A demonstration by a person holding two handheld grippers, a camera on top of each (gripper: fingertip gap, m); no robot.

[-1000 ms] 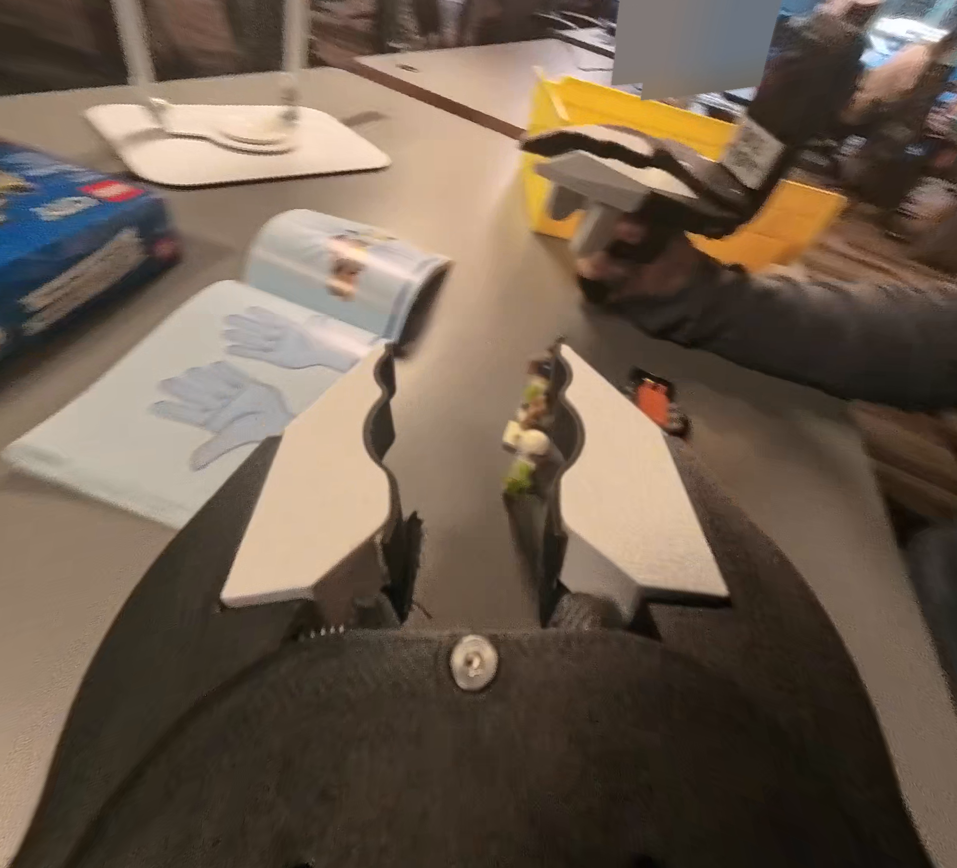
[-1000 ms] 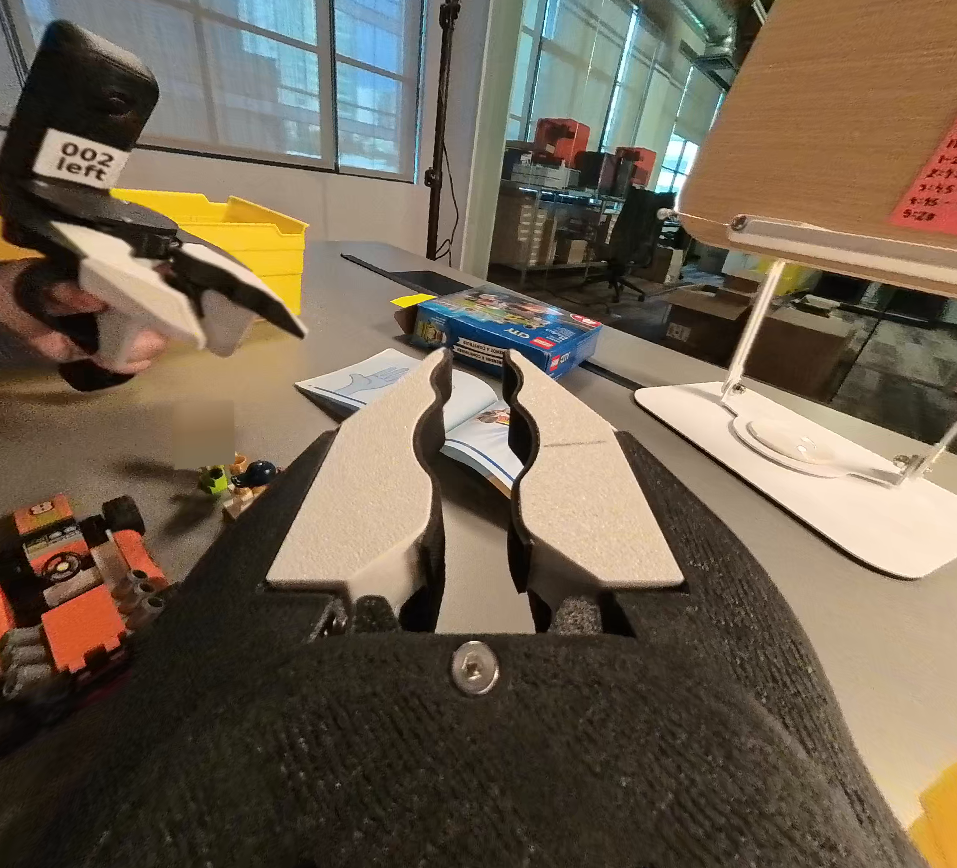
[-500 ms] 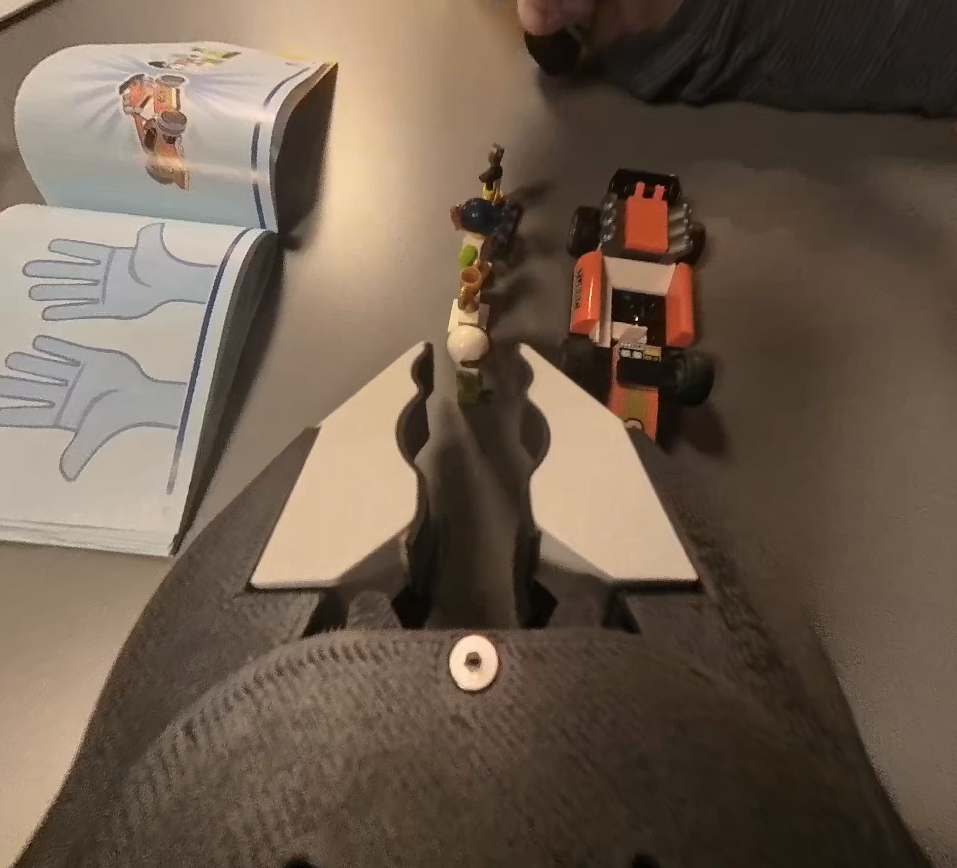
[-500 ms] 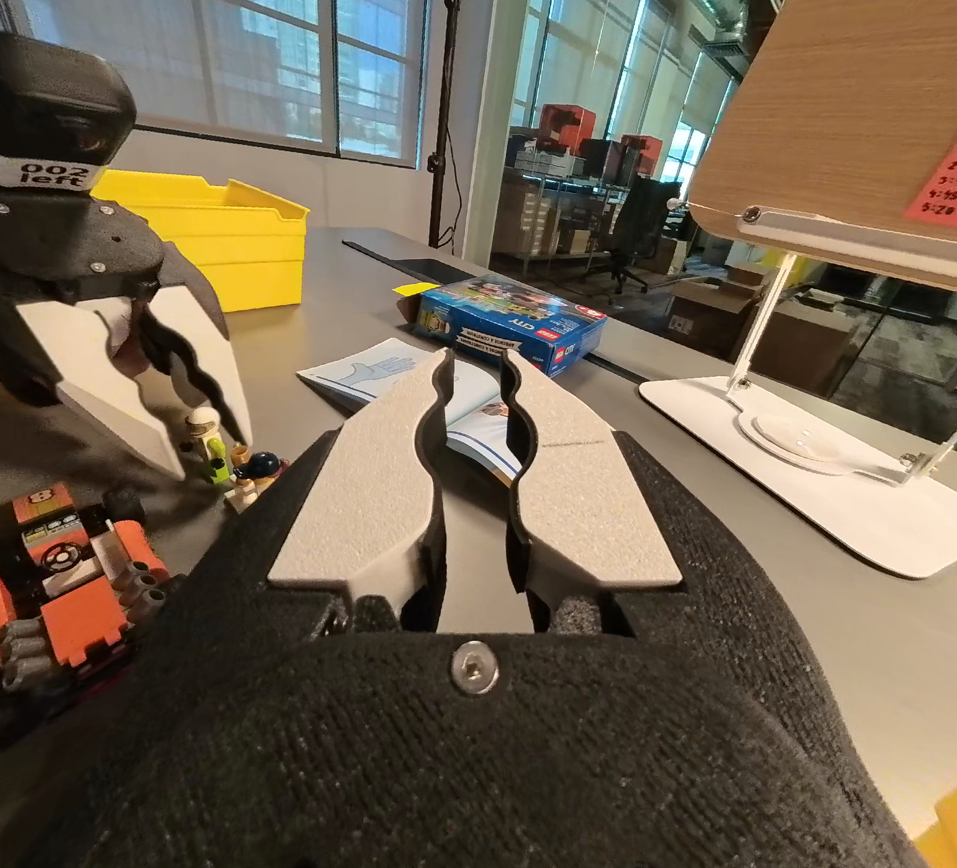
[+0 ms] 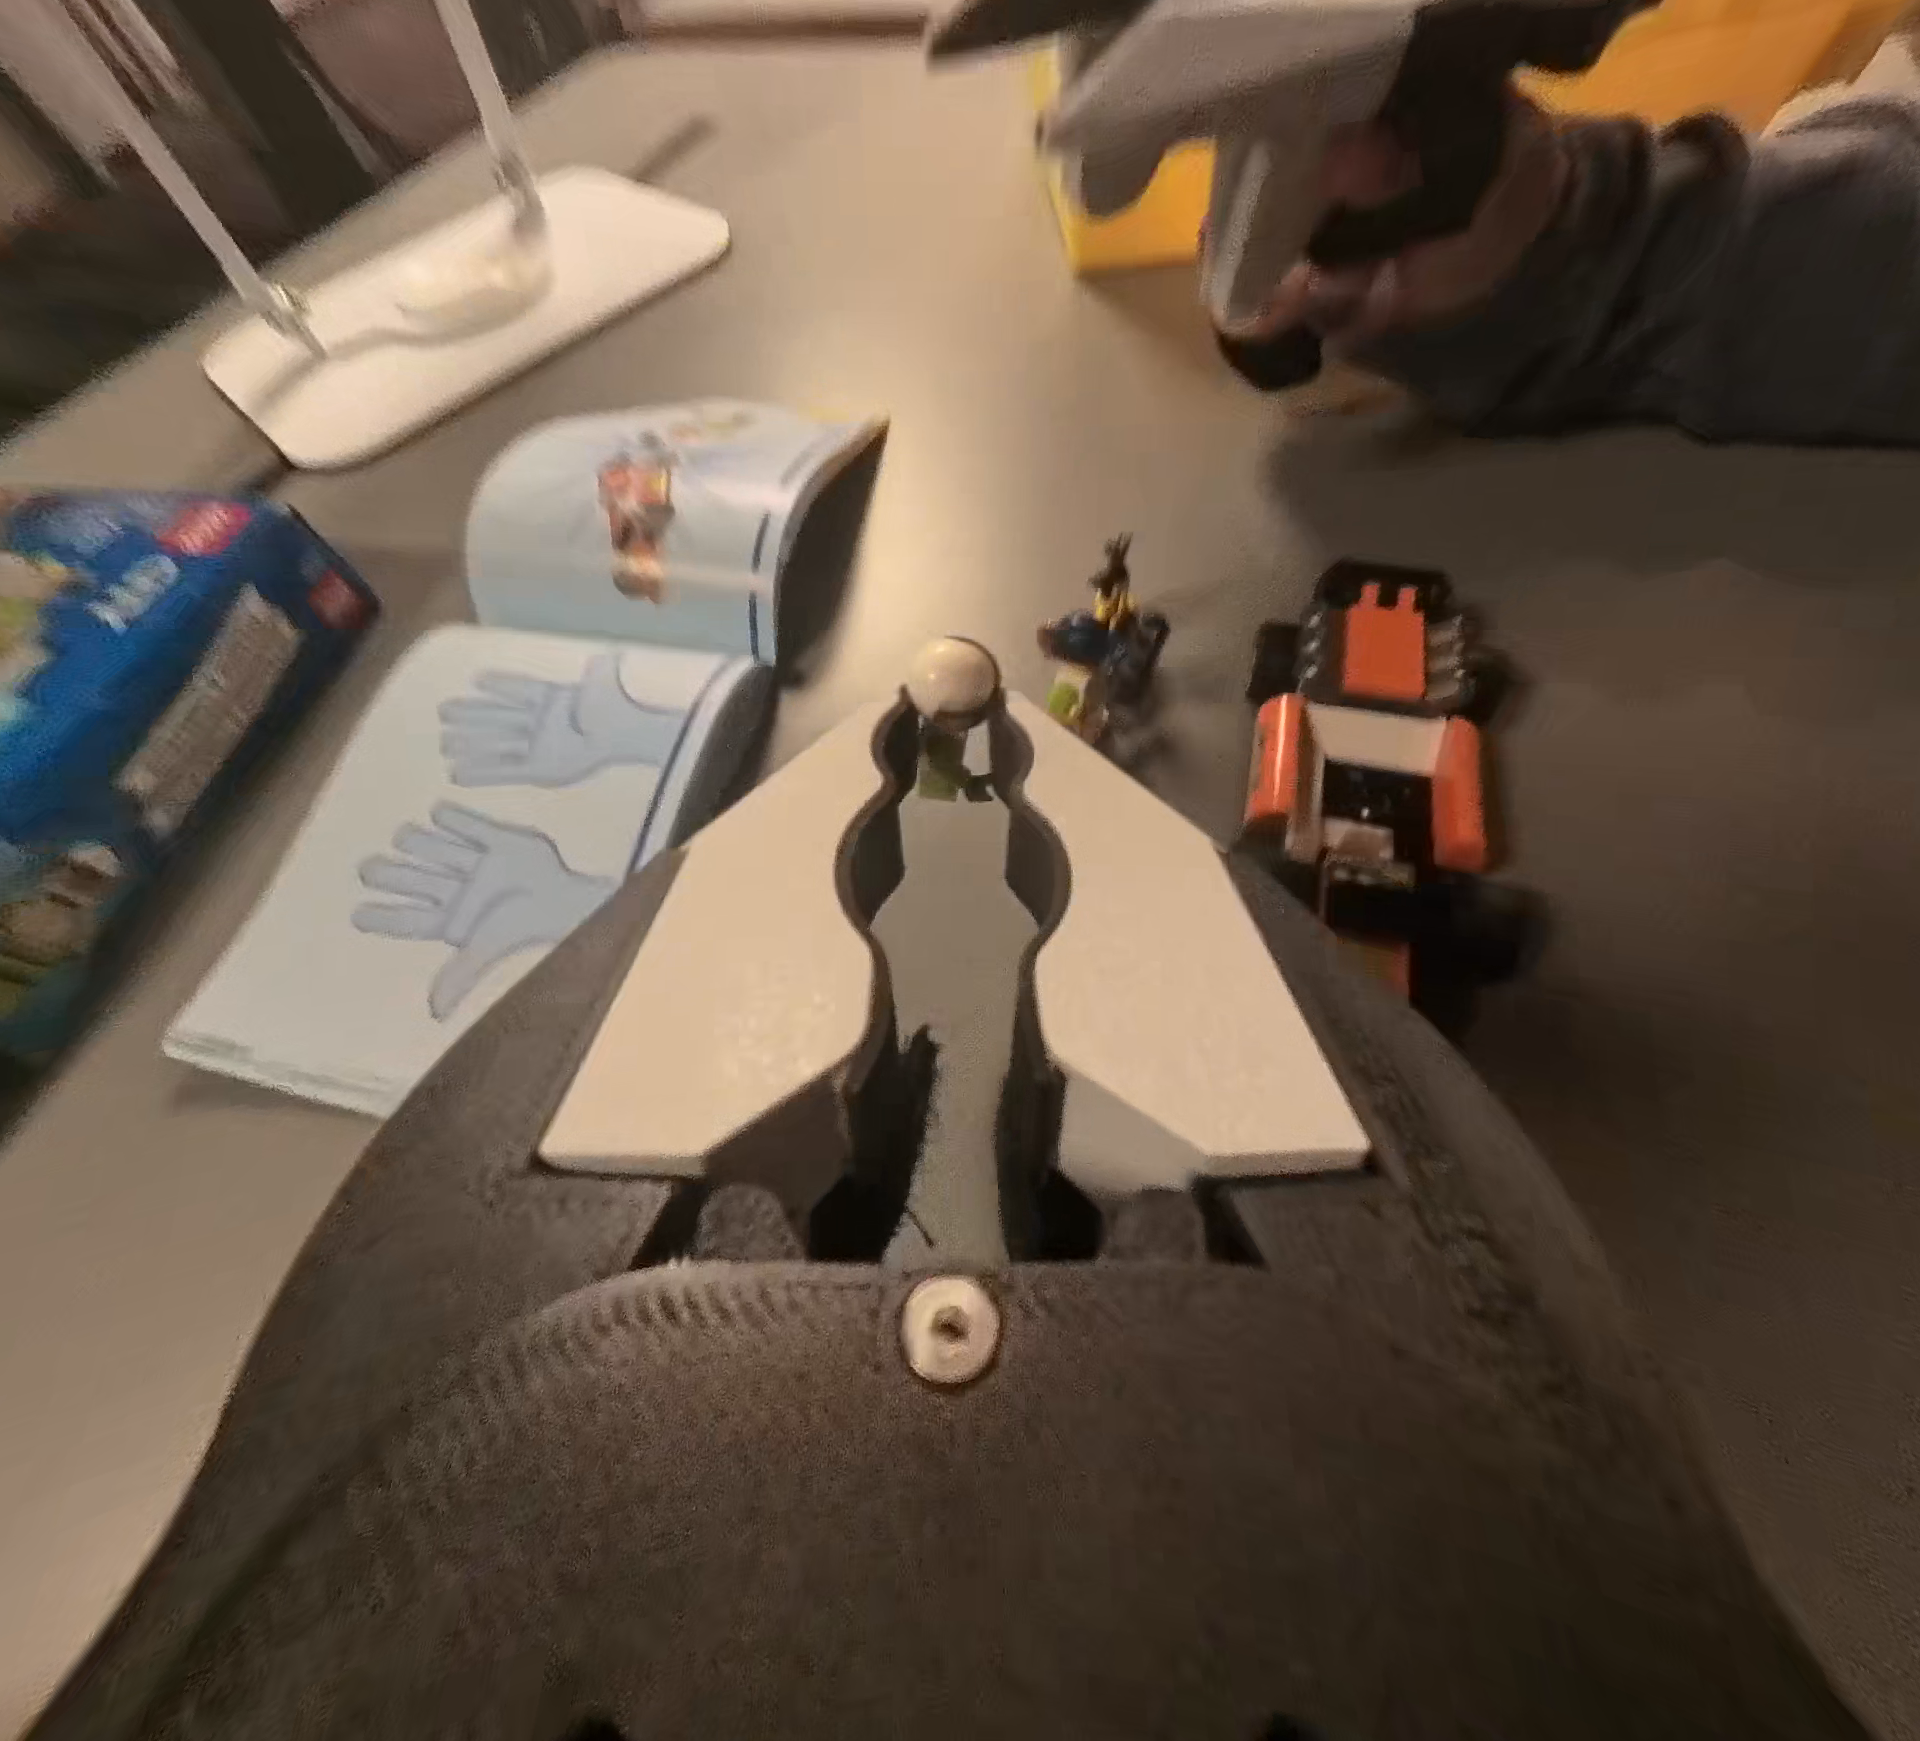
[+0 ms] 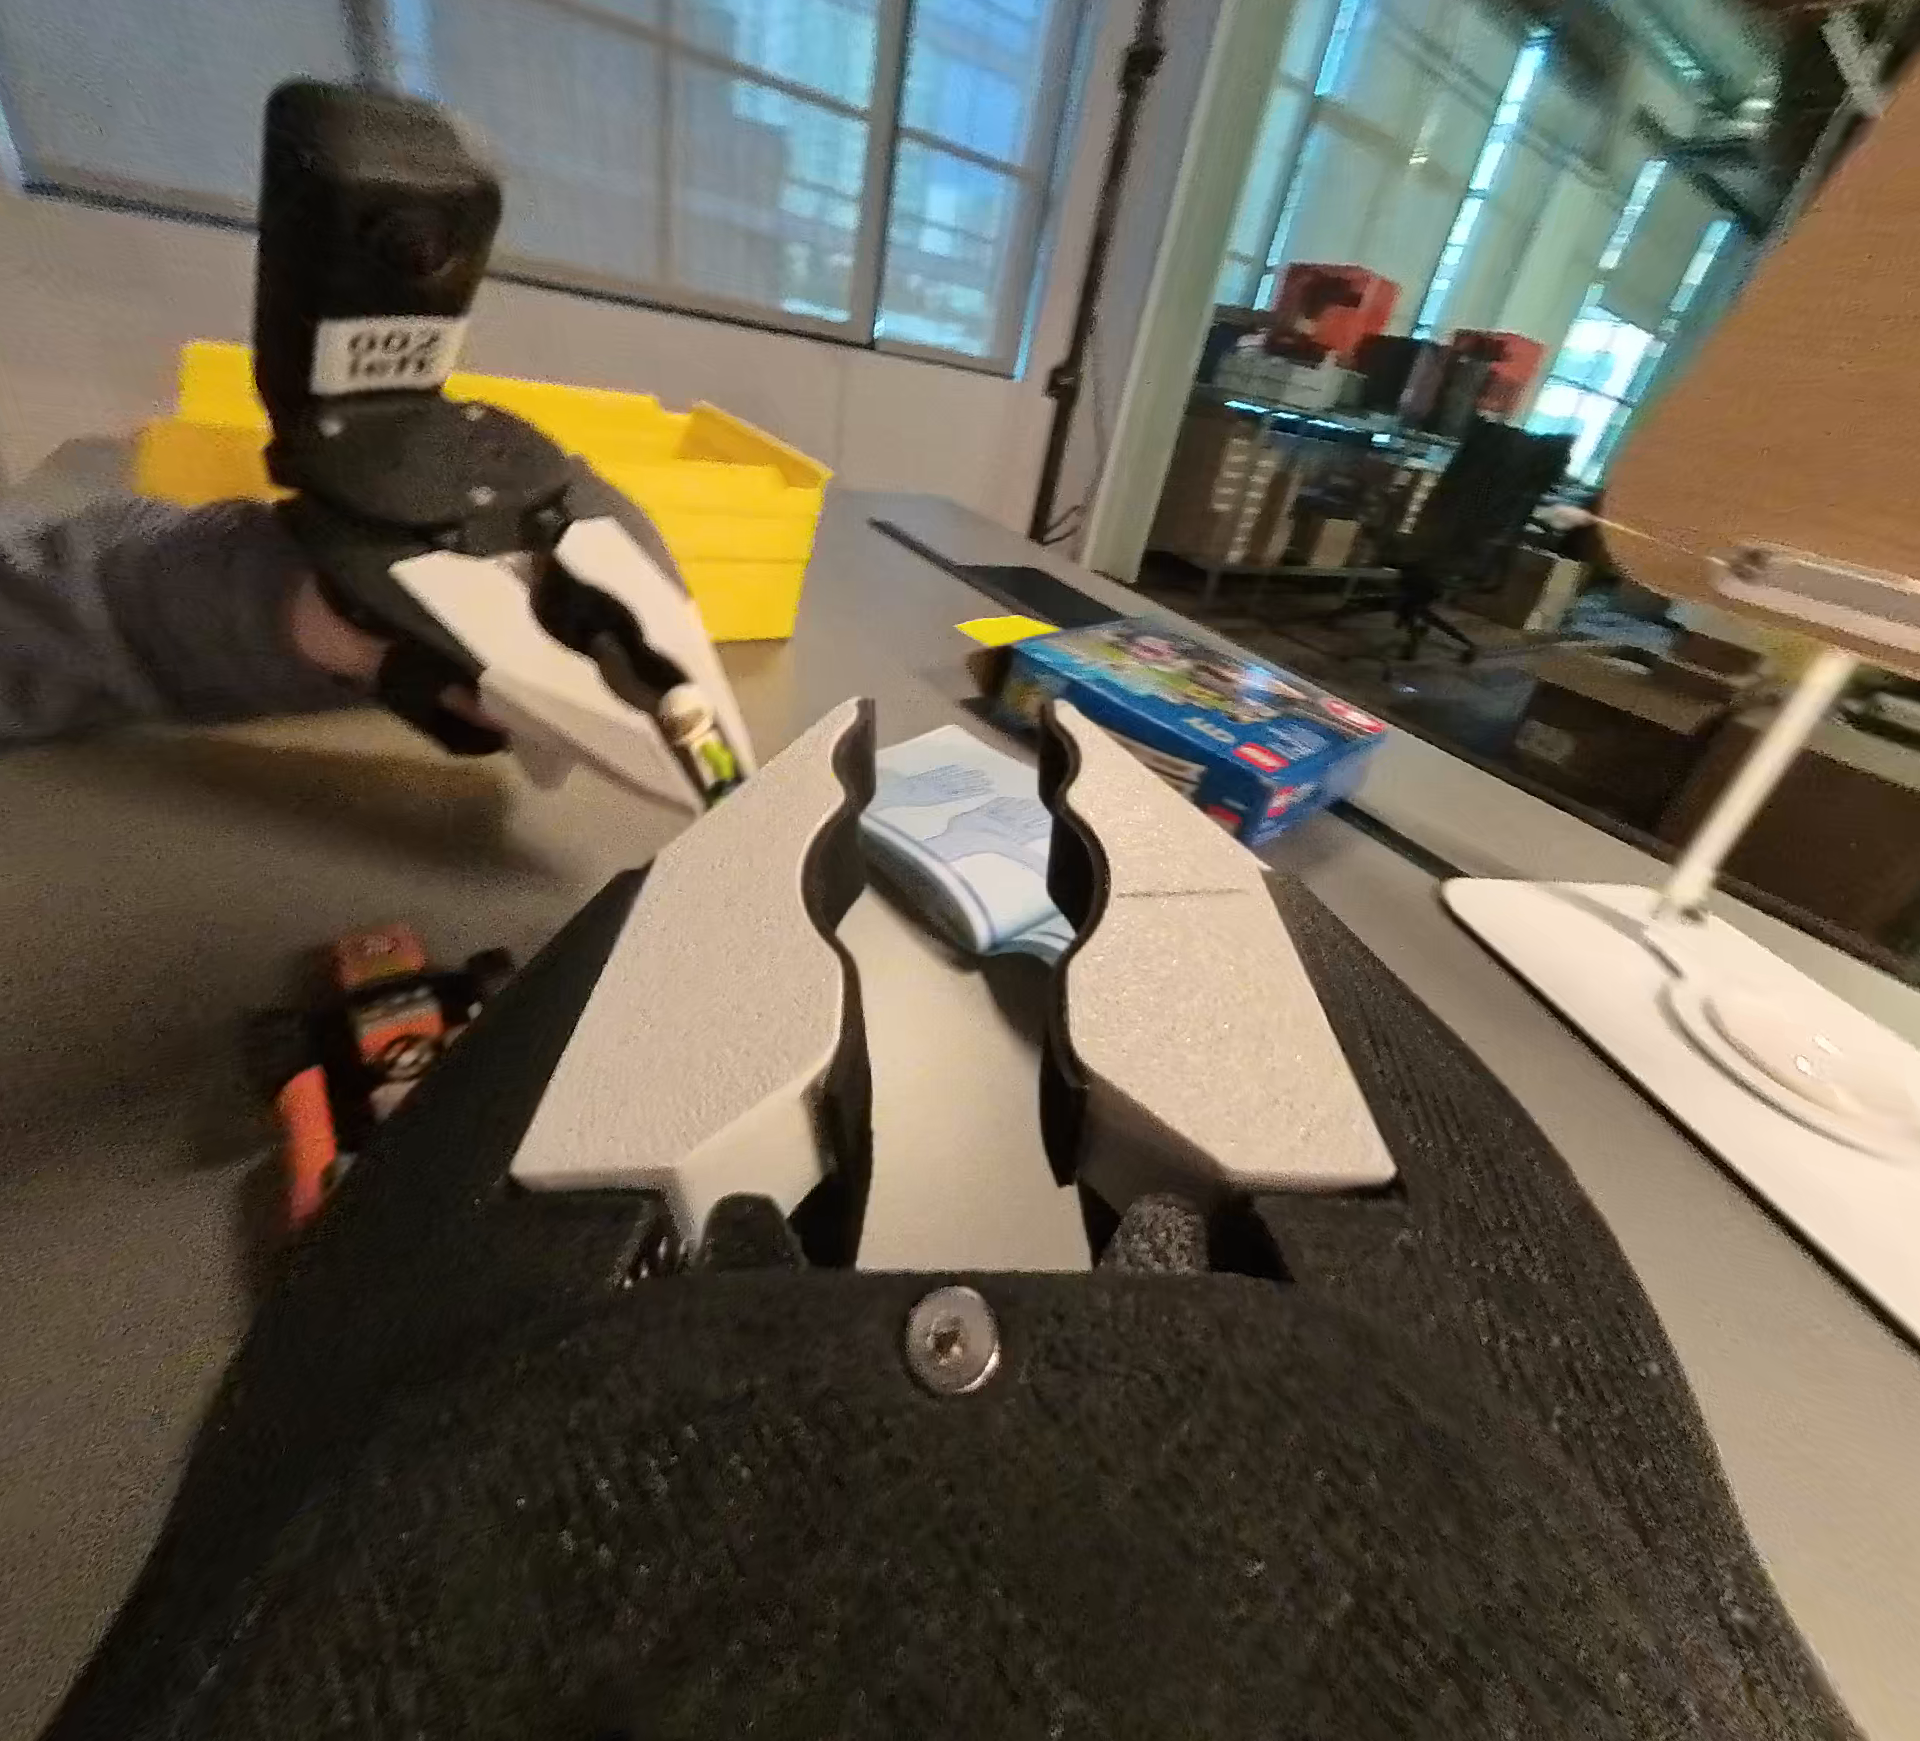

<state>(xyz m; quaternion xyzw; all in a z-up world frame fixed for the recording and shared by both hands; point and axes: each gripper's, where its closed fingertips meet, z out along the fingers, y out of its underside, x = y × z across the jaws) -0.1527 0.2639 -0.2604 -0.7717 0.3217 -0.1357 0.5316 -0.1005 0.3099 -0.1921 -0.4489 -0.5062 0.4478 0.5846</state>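
Left gripper [image 5: 951,735] pinches a small toy figure [image 5: 948,725] above the table; right gripper [image 6: 954,735] hangs open and empty.

From the left, a blue box [image 5: 145,735] and an open booklet [image 5: 540,756] lie on the grey table [image 5: 935,341]. The fingertips clamp the white-helmeted figure just below its head, so the hold looks narrow and the figure could likely twist or slip out if jolted. Just right of it lie a second tiny figure [image 5: 1101,652] and an orange toy car [image 5: 1371,777], which a low sweep might knock. A white lamp base [image 6: 1714,1047] and yellow bins [image 6: 717,517] stand farther back, in an office with tall windows [image 6: 727,81].
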